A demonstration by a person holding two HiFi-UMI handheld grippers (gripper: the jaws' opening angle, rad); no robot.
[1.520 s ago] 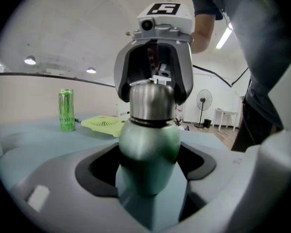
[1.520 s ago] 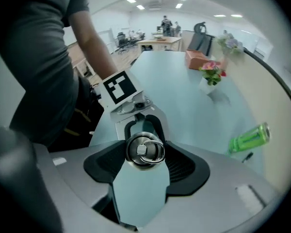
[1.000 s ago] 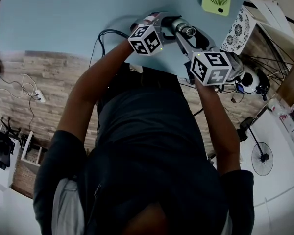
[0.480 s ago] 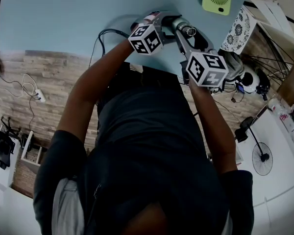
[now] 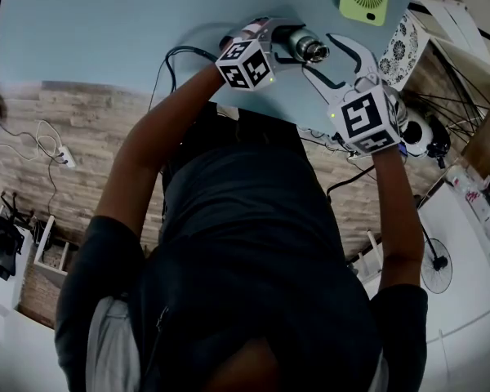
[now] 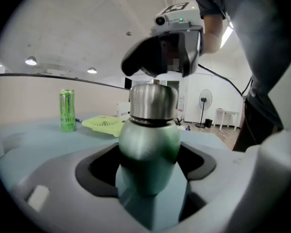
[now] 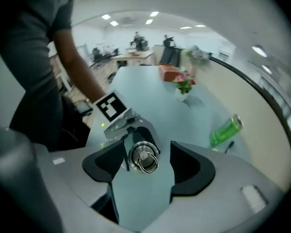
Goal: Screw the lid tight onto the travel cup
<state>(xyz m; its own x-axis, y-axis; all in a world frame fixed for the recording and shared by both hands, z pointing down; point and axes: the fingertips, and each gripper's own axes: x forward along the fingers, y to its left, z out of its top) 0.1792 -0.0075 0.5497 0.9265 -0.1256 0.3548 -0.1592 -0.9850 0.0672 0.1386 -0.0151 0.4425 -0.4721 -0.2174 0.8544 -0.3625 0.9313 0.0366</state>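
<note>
Gripping travel cup, pale-blue table, green can, ceiling lights

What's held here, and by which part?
Left tongs grip the green metal travel cup by its body, below the steel lid; right tongs are open, empty.

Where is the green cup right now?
The travel cup sits in the middle of the left gripper view, clamped between the jaws of the left gripper. The open right gripper hangs right above its steel lid.
</note>
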